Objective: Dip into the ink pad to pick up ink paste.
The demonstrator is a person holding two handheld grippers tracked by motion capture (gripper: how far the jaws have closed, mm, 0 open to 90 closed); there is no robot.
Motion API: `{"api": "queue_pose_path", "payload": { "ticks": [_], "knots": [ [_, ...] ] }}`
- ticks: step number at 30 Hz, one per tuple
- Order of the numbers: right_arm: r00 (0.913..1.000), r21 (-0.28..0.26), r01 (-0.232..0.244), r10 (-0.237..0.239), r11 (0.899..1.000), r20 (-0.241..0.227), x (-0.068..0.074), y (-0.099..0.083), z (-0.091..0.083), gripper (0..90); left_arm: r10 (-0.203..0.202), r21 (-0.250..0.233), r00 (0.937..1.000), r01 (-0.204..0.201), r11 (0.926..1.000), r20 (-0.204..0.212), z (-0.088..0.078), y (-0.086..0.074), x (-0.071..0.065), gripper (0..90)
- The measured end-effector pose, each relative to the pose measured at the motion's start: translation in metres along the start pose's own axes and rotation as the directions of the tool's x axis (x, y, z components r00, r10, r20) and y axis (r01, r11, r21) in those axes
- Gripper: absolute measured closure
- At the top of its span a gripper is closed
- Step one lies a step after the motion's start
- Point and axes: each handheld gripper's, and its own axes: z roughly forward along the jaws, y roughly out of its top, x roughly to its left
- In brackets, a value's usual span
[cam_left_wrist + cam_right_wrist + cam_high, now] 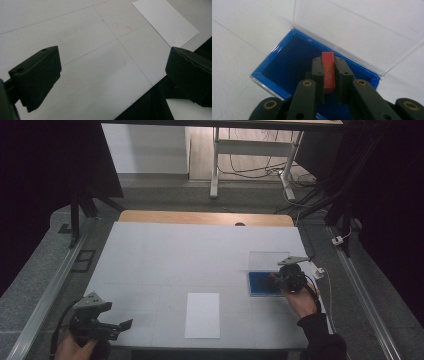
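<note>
Clamped between the closed jaws of the right gripper (328, 68): a small red block (328, 71), long axis running out along the jaws, free end pointing away from the hand, over the blue box (287, 62). Held just above the box's dark blue lining, near its hinged side; clear lid (352, 30) tilted open behind. Visible in the right gripper view as a slim red slab with faint markings; in the high view hidden under the right gripper (289, 276). Well apart from the box, at the near left corner of the white table (165, 255), the left gripper (107, 322), jaws spread wide, nothing between them. Between box and left gripper, a white sheet (202, 315) lying flat. Beyond the table, grey floor, desk legs and cables.
</note>
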Motion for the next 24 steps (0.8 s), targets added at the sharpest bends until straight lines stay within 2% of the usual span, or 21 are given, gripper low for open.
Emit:
{"api": "queue_pose_path", "payload": {
  "ticks": [3,11,24],
  "knots": [
    [1.0,-0.003,0.0,0.0,1.0,-0.002,0.0,0.0,-0.001,79.7,0.0,0.0,1.0,0.0,1.0,0.0,0.0,0.0,0.0,1.0],
    [0.9997,-0.052,-0.002,0.0,0.999,-0.025,0.004,0.003,-0.011,79.6,0.0,-0.001,1.0,0.0,1.0,0.002,0.0,0.0,0.0,1.0],
    [0.9969,-0.107,-0.011,0.002,0.994,-0.079,0.011,0.005,-0.027,79.7,0.001,-0.003,1.0,-0.001,1.0,0.004,0.0,0.0,0.0,1.0]
  ]
}}
